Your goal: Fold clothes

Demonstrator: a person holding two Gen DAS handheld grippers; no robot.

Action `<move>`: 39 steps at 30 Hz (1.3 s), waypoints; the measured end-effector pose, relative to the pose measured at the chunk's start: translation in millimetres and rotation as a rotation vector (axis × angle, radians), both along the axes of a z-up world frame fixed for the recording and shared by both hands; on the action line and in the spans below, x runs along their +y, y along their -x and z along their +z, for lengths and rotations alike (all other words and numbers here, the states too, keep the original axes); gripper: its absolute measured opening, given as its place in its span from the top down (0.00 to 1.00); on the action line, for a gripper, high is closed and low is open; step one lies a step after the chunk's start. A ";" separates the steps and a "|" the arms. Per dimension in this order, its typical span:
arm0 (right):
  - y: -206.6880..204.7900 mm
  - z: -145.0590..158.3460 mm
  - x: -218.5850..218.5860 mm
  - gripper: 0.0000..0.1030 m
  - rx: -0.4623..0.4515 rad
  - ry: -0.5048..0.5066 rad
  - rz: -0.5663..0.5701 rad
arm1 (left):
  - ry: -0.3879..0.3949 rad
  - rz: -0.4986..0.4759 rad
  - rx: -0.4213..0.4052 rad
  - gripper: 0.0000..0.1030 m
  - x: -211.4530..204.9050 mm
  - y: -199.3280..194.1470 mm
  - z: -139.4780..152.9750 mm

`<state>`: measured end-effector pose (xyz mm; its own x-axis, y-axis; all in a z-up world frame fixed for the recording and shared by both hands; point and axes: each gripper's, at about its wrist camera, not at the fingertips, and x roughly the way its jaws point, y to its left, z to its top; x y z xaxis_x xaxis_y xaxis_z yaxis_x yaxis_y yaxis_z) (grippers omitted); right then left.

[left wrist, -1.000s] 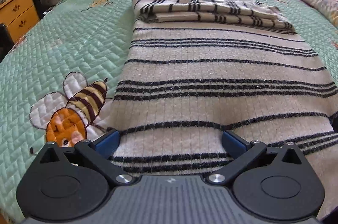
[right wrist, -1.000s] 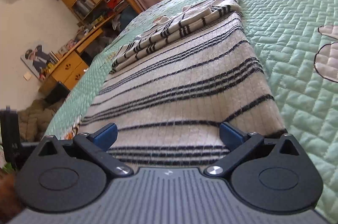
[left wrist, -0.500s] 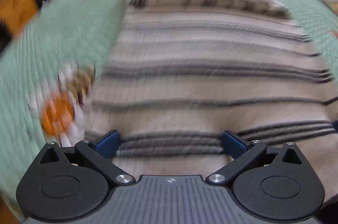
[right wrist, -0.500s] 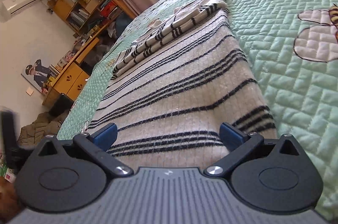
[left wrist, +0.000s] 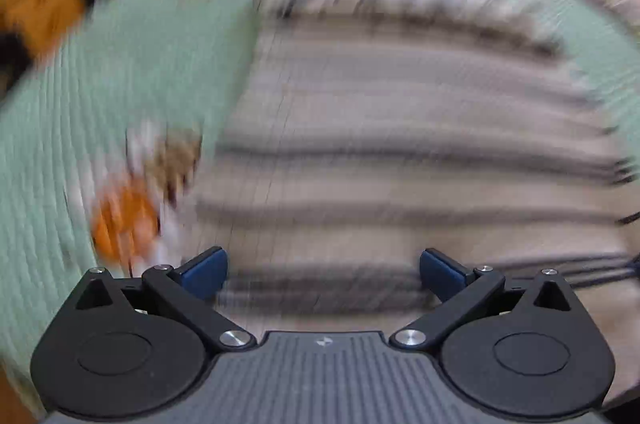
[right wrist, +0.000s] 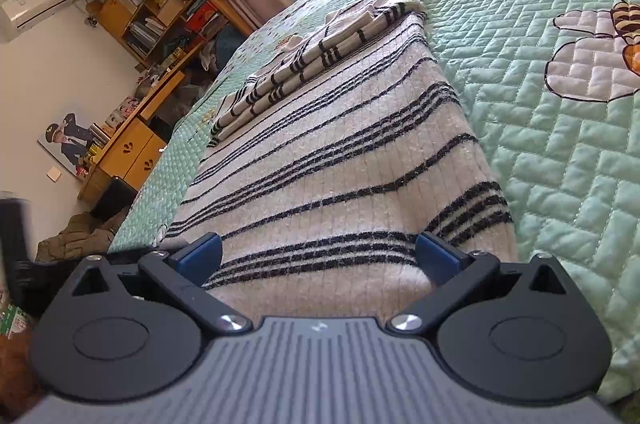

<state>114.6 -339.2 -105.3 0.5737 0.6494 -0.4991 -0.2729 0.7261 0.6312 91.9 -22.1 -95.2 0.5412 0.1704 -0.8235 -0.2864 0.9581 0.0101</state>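
A cream sweater with black stripes lies flat on the green quilted bed, its far end folded over into a thick band. The same sweater fills the left wrist view, which is heavily blurred. My left gripper is open over the sweater's near hem, toward its left corner. Over the near right corner of the hem my right gripper stands open, its blue pads spread wide. Whether any pad touches the cloth cannot be told.
The green quilt with bee prints spreads to the right of the sweater. A wooden desk and bookshelf stand beyond the bed's left side. A pile of dark clothing lies on the floor.
The left wrist view has gone from sharp to strongly blurred, so that gripper is moving fast. The right gripper has drawn back and right toward the hem's corner. Both stay open.
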 end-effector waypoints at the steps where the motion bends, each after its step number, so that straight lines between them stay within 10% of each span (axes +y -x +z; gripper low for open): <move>1: -0.2 -0.3 -0.3 0.01 0.000 -0.001 0.002 | -0.014 -0.009 -0.013 0.00 -2.1 2.2 0.6; 10: -1.1 -2.1 -1.5 0.00 0.006 -0.015 -0.006 | -0.074 -0.049 -0.156 0.01 -14.9 11.1 46.0; 14: -1.1 -1.8 -0.6 0.00 0.006 -0.012 -0.007 | -0.029 0.017 0.034 0.00 0.0 -5.8 2.5; 24: -0.6 -3.4 -2.0 0.00 0.000 -0.014 -0.003 | -0.033 0.040 0.016 0.01 2.1 12.6 14.2; 30: -1.4 -3.7 -2.2 0.00 0.006 -0.022 -0.005 | -0.141 -0.048 -0.146 0.01 -19.4 22.0 44.3; 35: 0.9 -3.0 1.8 0.00 -0.007 0.001 -0.004 | -0.060 -0.019 0.032 0.00 -7.6 4.6 3.3; 39: 0.1 -2.8 0.2 0.00 -0.001 -0.008 -0.003 | -0.034 -0.014 -0.039 0.02 -5.6 15.1 16.8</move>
